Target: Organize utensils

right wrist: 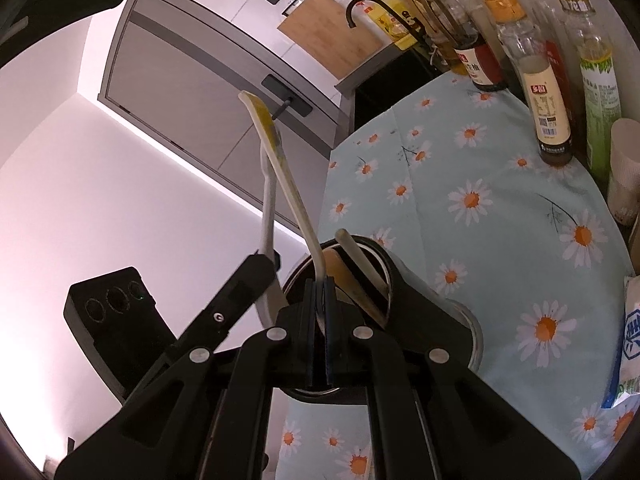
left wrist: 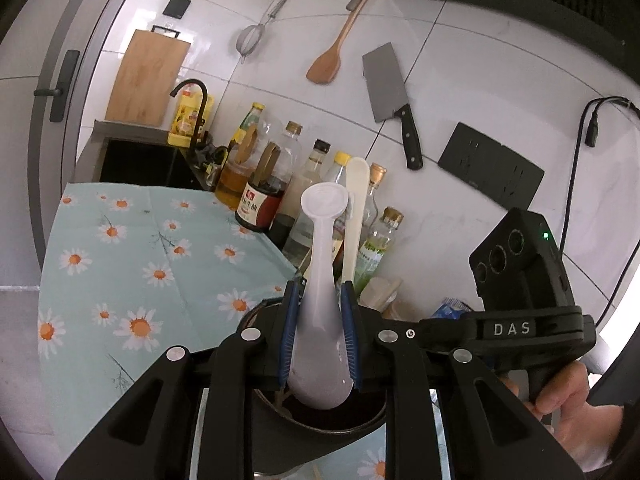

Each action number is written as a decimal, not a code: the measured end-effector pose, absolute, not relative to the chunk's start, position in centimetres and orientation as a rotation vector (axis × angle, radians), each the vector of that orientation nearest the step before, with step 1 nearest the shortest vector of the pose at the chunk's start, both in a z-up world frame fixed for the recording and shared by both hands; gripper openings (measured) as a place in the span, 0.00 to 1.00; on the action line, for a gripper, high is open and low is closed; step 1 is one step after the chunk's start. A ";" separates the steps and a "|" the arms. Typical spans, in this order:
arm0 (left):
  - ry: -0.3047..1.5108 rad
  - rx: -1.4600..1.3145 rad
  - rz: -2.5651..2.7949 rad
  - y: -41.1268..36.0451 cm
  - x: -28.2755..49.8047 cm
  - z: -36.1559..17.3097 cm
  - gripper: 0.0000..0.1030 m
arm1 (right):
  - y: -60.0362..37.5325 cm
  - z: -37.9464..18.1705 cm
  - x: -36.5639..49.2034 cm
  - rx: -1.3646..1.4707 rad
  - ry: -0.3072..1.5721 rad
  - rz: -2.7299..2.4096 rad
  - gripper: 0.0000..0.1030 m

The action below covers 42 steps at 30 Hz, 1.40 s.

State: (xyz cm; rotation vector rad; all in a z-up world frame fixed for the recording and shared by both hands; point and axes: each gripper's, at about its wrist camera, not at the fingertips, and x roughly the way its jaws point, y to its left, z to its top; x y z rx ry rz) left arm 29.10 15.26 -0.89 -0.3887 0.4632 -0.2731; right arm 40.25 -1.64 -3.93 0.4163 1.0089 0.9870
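Observation:
My left gripper is shut on a white plastic spoon, held upright, its wide end over the mouth of a dark round utensil holder. A cream spatula stands just behind it. In the right wrist view my right gripper is shut on the thin cream spatula, which rises from the holder. A wooden utensil and a pale stick lean inside the holder. The left gripper shows beside it with the white spoon.
The holder stands on a daisy-print tablecloth. Several sauce and oil bottles line the wall. A cleaver, wooden spatula and strainer hang on the tiles. A cutting board and faucet stand by the sink. A paper cup and packet sit at right.

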 end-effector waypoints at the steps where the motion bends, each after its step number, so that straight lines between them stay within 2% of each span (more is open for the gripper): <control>1: 0.463 -0.389 -0.268 15.3 29.1 -0.9 0.20 | -1.7 -4.0 40.3 0.423 1.020 0.983 0.08; 3: 0.476 -0.394 -0.262 15.3 29.1 -1.0 0.20 | -1.9 -4.2 40.5 0.453 1.044 0.978 0.26; 4: 0.479 -0.399 -0.251 15.4 29.1 -1.1 0.19 | -2.1 -4.2 40.5 0.478 1.049 0.981 0.28; 28: 0.456 -0.399 -0.231 14.7 24.8 1.6 0.20 | -4.7 0.5 36.0 0.482 0.963 1.010 0.28; 35: 0.480 -0.386 -0.221 13.8 22.9 2.4 0.20 | -5.4 1.2 34.3 0.451 0.965 1.016 0.28; 42: 0.573 -0.402 -0.259 12.7 21.6 0.9 0.20 | -6.6 0.7 32.4 0.435 1.006 1.007 0.28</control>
